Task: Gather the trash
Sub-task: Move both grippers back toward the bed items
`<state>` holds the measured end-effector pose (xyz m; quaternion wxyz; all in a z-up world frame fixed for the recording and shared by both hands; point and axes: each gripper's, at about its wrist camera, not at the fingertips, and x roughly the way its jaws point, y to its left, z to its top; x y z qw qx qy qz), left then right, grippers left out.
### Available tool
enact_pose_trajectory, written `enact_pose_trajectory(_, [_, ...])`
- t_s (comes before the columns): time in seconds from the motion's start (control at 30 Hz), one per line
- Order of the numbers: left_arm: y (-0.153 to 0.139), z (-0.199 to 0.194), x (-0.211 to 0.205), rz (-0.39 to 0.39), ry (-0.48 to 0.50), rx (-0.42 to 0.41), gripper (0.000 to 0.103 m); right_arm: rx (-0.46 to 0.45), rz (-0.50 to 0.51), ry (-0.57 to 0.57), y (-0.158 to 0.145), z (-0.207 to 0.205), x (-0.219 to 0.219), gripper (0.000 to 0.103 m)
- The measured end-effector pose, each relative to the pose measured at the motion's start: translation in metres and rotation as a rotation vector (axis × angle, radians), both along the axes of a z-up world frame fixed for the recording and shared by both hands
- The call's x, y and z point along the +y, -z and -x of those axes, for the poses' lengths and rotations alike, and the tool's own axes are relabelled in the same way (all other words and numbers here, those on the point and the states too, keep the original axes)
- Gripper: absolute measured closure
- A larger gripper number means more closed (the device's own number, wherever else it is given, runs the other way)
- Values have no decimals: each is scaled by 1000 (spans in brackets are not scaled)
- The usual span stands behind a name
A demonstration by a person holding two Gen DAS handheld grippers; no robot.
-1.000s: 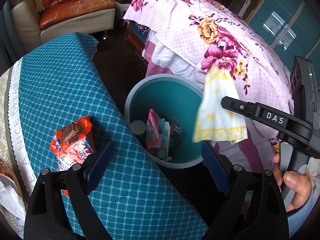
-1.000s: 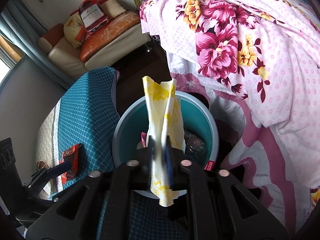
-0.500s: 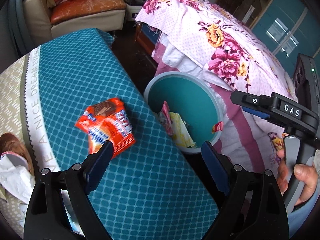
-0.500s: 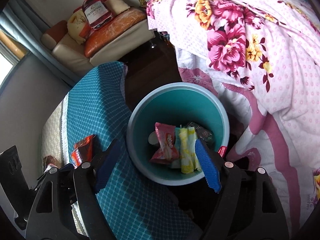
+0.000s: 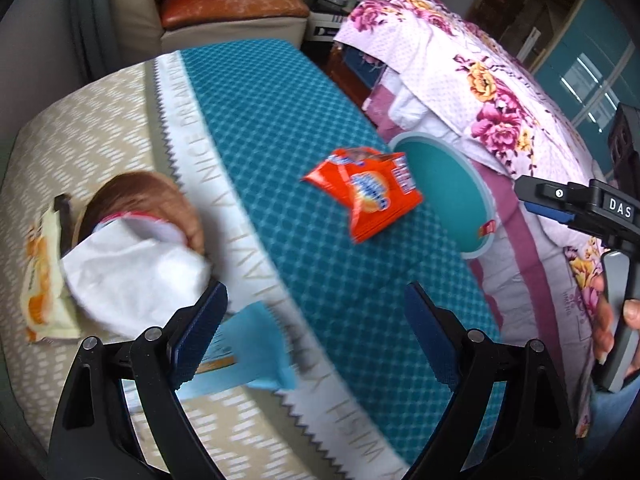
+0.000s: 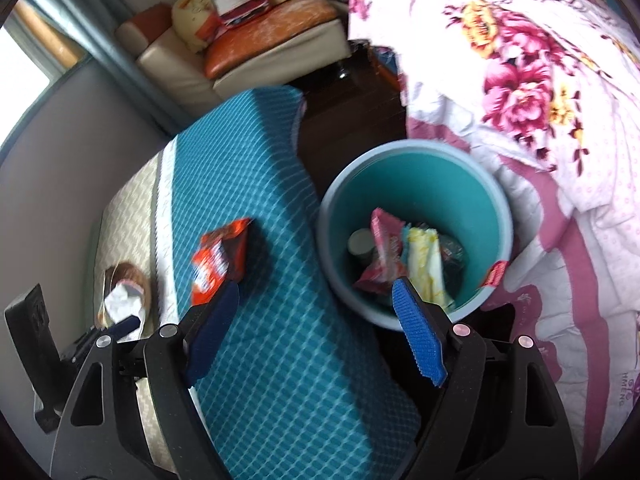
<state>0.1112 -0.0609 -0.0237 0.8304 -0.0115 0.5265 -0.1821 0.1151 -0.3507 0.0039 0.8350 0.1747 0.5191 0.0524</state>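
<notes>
A teal trash bin [image 6: 440,184] stands on the floor between the table and the bed. It holds a pink wrapper [image 6: 384,248], a yellow-white wrapper [image 6: 424,264], a cup and a dark wrapper. My right gripper [image 6: 316,290] hangs open and empty above the bin's near rim and the table edge. An orange snack wrapper [image 5: 368,196] lies on the teal tablecloth near the bin. My left gripper [image 5: 316,320] is open over the table with nothing between its fingers. Its left finger is close to a crumpled white tissue [image 5: 132,276] that lies in a brown bowl [image 5: 152,196].
A yellow-white packet [image 5: 40,280] lies left of the tissue, and a light blue sheet [image 5: 248,348] lies under the left gripper. A floral-covered bed [image 6: 540,80] flanks the bin on the right. A sofa [image 6: 256,40] with cushions stands beyond the table's far end.
The right gripper opened and the yellow-white wrapper dropped into the bin. The left gripper swept left across the table, from the bin's edge to the tissue and bowl.
</notes>
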Motion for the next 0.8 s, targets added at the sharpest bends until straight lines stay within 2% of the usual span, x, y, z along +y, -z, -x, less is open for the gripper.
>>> enact_pose_trajectory(0.2, [5, 14, 46, -66, 3, -25, 13, 16, 21, -41, 0, 6, 30, 28])
enact_pose_trajectory(0.33, [14, 19, 63, -78, 53, -19, 13, 22, 31, -54, 0, 8, 44, 28])
enact_pose_trajectory(0.63, [33, 33, 62, -96, 171, 11, 14, 31, 50, -90, -3, 9, 64, 27])
enact_pose_trajectory(0.73, [33, 42, 58, -78, 213, 22, 20, 34, 48, -93, -3, 9, 66, 27])
enact_pose_trajectory(0.8, [32, 48, 52, -69, 248, 27, 20, 38, 42, -96, -1, 9, 66, 27])
